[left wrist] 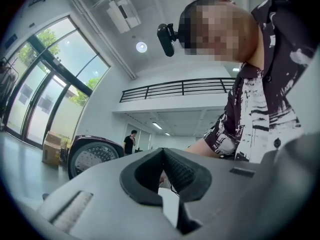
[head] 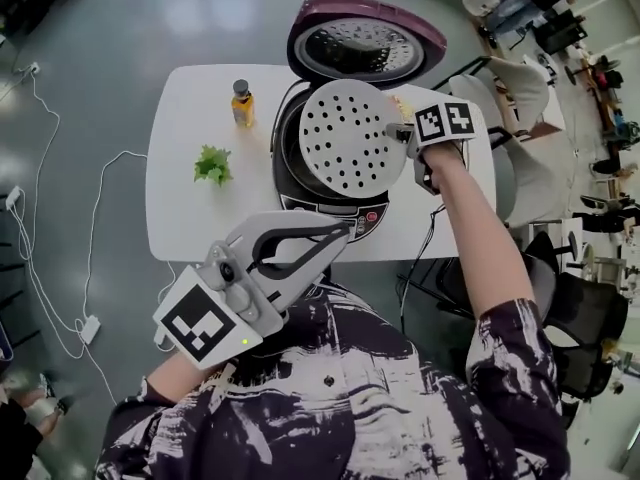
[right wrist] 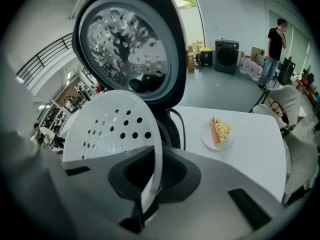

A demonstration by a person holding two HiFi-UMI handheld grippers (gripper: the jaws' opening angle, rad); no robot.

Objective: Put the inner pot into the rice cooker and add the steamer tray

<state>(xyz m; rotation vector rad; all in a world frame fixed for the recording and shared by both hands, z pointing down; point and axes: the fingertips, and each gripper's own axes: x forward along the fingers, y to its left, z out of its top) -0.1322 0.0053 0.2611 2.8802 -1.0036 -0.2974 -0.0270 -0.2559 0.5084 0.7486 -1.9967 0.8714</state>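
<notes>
White plastic, round and full of holes: the steamer tray hangs tilted over the open mouth of the rice cooker in the head view; my right hand-held gripper pinches it at its right rim; the cooker's maroon lid stands open behind; the tray covers most of the opening, so I cannot tell whether the inner pot sits inside; the cooker stands on a white tabletop, with a small amber bottle and a green leafy sprig to its left, both apart from it; my left hand-held gripper is low, near my patterned shirt, clear of the tabletop's things, its jaws together.

In the left gripper view the two dark pads meet at their tips with nothing between them; past them I see the underside of the open lid at the left and my shirt at the right.

In the right gripper view the jaws are closed on the tray's thin rim, which runs down between the pads; the perforated face fans out to the upper left; above it the lid's metal inner plate shines; a small plate of food lies on the tabletop to the right.
</notes>
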